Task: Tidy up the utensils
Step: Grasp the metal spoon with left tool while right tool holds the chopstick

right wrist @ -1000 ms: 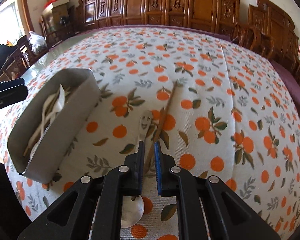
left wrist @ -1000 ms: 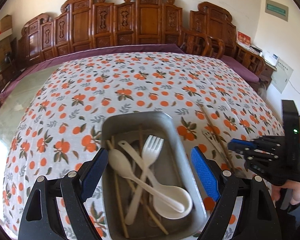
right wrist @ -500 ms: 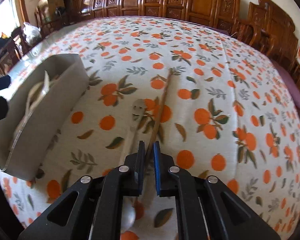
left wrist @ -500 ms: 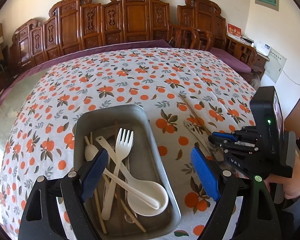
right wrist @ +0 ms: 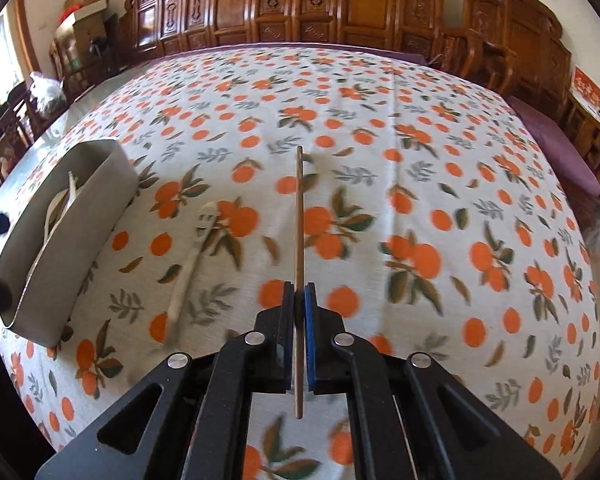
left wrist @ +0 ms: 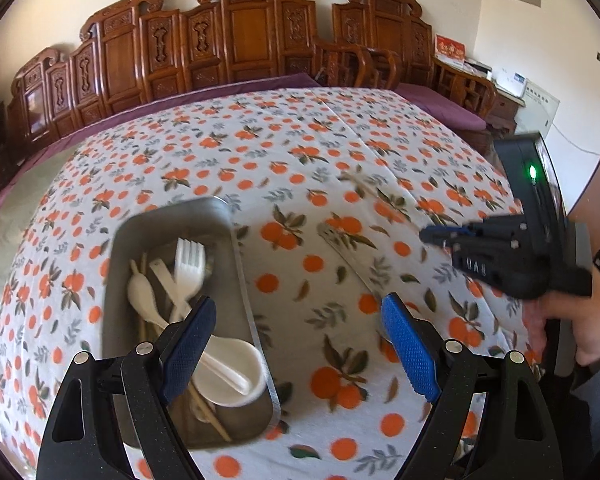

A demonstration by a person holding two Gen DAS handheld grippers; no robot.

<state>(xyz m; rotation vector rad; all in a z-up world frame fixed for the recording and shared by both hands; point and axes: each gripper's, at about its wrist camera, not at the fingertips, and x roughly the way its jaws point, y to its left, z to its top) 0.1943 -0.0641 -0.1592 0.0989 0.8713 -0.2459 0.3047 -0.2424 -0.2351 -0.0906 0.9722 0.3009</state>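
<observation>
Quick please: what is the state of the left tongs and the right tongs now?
Left tongs: open, holding nothing, above the table beside the tray.
Right tongs: closed on a wooden chopstick.

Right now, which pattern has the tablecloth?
Oranges with green leaves on a white tablecloth; right wrist view shows it best.

- A chopstick (right wrist: pixel 298 240) is pinched in the right gripper (right wrist: pixel 299 300) and runs straight ahead above the tablecloth (right wrist: pixel 420 152).
- A spoon (right wrist: pixel 192 256) lies on the cloth just left of it.
- Further left stands the tray (right wrist: pixel 64 236), with a fork (left wrist: pixel 188 268) and ladle (left wrist: pixel 228 372) in it.
</observation>
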